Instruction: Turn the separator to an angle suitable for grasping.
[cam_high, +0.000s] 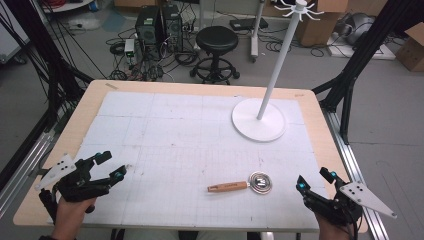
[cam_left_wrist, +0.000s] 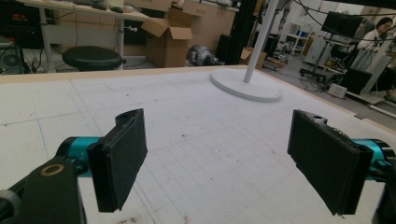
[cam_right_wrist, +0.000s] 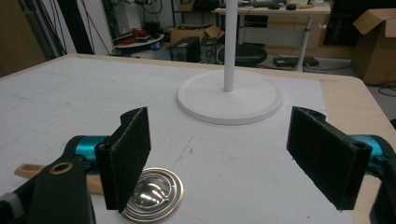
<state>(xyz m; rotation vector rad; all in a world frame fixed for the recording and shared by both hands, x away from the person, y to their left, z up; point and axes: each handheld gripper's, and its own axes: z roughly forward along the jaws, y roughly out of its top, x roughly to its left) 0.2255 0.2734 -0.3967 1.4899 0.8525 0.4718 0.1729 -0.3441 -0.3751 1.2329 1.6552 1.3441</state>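
- Whisk (cam_high: 245, 184) with a wooden handle lies flat on the white gridded mat (cam_high: 175, 130), in the lower centre-right of the high view. Its metal spiral head points to the right of the frame, and the handle points to the left.
- Right gripper (cam_high: 314, 182) is in the lower right corner of the high view, held by a hand at the bottom edge. Its jaws stand wide apart and grasp nothing. It is near the whisk head but not touching it.
- In the right gripper view, the shiny spiral head (cam_right_wrist: 152, 193) lies on the mat at the bottom left, partly behind the left jaw, with a piece of the wooden handle going out to the left edge. The space between the two black jaws is free.
- Left gripper (cam_high: 114, 164) is in the lower left of the high view, held by a hand (cam_high: 70, 215) over the mat. Its jaws are also released and wide apart, with nothing between them. It is well apart from the whisk.
- White stand (cam_high: 260, 119), with a round flat base and a tall thin pole, stands upright on the mat in the upper right part of the high view, farther than the whisk.
- Black stool (cam_high: 216, 42) stands on the floor behind the far edge of the table, in the upper centre.
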